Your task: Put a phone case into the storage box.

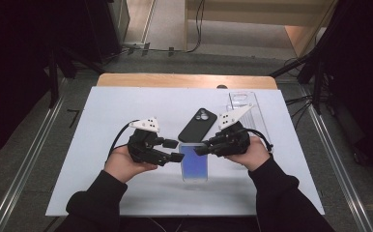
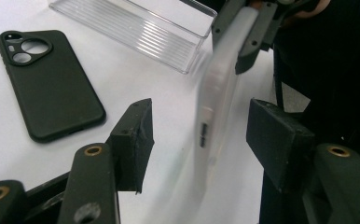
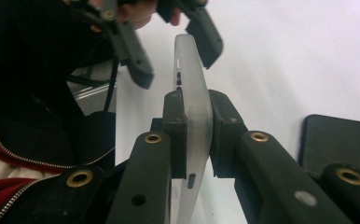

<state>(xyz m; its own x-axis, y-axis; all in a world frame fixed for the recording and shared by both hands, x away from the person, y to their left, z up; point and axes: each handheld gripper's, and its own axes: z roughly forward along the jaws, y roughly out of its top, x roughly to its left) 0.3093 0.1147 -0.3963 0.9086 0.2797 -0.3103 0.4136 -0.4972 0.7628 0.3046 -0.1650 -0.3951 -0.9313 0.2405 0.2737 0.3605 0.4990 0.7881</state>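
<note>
Table (image 1: 126, 104): a white sheet is laid over a wooden top, whose bare edge is seen along the far side in the high view.
Clear tray (image 1: 246, 108): a ribbed transparent holder is set at the far right of the sheet, beyond the right gripper; in the left gripper view (image 2: 136, 28) it is seen lying flat behind the phone.
Phone (image 1: 194, 162): a phone with a blue screen and a frosted translucent case is held between the two grippers, near the person's edge of the table; in both gripper views it is seen edge-on (image 2: 215, 93) (image 3: 194, 93).
Black case (image 1: 197, 124): it is laid back-up on the sheet just beyond the phone, camera cut-out at its far end, and is touched by neither gripper (image 2: 47, 79).
Right gripper (image 1: 204, 149): its jaws are clamped on the phone's right edge, one pad pressed to each face, as seen in the right gripper view (image 3: 197, 140).
Left gripper (image 1: 175, 150): its jaws are spread apart, with the phone's other edge standing in the gap and touched by neither pad (image 2: 199, 133).
</note>
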